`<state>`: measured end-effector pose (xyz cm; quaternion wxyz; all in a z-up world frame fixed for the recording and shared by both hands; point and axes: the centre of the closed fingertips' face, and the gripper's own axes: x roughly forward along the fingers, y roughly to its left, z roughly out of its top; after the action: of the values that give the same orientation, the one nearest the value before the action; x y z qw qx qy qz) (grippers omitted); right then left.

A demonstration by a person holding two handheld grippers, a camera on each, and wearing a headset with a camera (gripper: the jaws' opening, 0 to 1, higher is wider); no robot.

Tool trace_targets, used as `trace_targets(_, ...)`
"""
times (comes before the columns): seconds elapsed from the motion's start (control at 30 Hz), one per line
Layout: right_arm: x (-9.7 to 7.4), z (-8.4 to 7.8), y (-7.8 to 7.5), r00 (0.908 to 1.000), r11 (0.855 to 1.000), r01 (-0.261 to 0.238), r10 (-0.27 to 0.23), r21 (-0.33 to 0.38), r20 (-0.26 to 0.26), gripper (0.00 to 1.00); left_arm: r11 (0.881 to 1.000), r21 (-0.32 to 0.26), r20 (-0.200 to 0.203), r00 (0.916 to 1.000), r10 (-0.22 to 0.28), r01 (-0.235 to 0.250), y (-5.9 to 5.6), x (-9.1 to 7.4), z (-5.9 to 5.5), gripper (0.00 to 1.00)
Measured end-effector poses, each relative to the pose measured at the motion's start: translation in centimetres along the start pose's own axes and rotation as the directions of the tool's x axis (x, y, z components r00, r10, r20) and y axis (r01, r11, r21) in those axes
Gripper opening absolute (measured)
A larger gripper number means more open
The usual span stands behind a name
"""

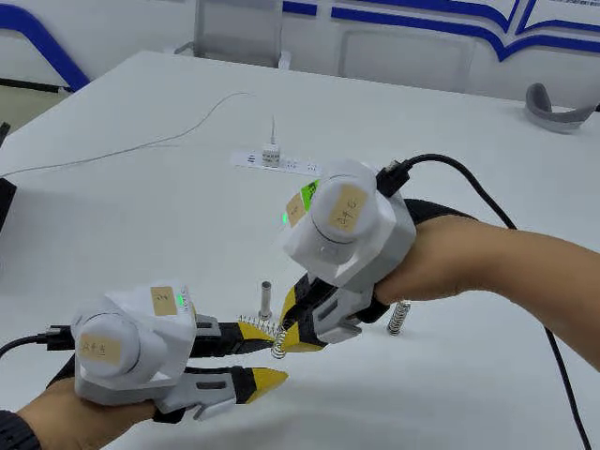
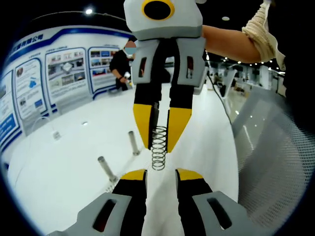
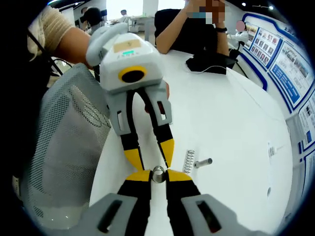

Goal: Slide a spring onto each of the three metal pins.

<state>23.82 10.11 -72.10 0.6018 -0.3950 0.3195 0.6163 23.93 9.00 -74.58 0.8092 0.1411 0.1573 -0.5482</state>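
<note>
My right gripper [image 1: 286, 337] is shut on a small steel spring [image 1: 277, 344], held just above the white table [image 1: 141, 216]. In the left gripper view the spring [image 2: 158, 150] hangs from the right gripper's yellow tips. In the right gripper view it shows end-on [image 3: 158, 174]. My left gripper [image 1: 267, 356] faces it, open, with its jaws either side of the spring and not touching it. A bare upright metal pin [image 1: 265, 300] stands just behind, with a loose spring [image 1: 253, 324] at its foot. Another spring [image 1: 398, 317] stands upright to the right, seemingly on a pin.
A white strip with a small device [image 1: 271, 155] and a thin cable [image 1: 141, 146] lies farther back. A grey curved object [image 1: 560, 108] rests at the far right. A mesh chair [image 3: 69, 128] and seated people [image 3: 197, 29] are nearby. A black cable [image 1: 469, 178] trails from the right gripper.
</note>
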Motion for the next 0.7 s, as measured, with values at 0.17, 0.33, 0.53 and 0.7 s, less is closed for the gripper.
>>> trace_targets(0.17,-0.5,-0.6,-0.6,0.9999,1.0,0.014,-0.014,0.012,-0.004,0.12,1.0,-0.021,-0.002,0.9998,0.02,-0.02,0.6,-0.5,-0.3,0.28)
trace_targets(0.33,-1.0,-1.2,-1.2,0.9996,0.999,0.029,-0.028,0.028,-0.008,0.12,0.998,-0.05,-0.002,0.999,0.046,-0.046,1.2,-1.1,-0.6,0.33)
trace_targets(0.53,-1.8,-2.0,-2.0,0.9986,0.998,0.051,-0.05,0.048,-0.013,0.12,0.994,-0.07,-0.008,0.9968,0.08,-0.08,2.1,-1.9,-1.1,0.39)
trace_targets(0.7,-2.2,-2.5,-2.4,0.9978,0.996,0.064,-0.063,0.059,-0.02,0.12,0.992,-0.079,-0.009,0.9954,0.096,-0.096,2.6,-2.2,-1.3,0.41)
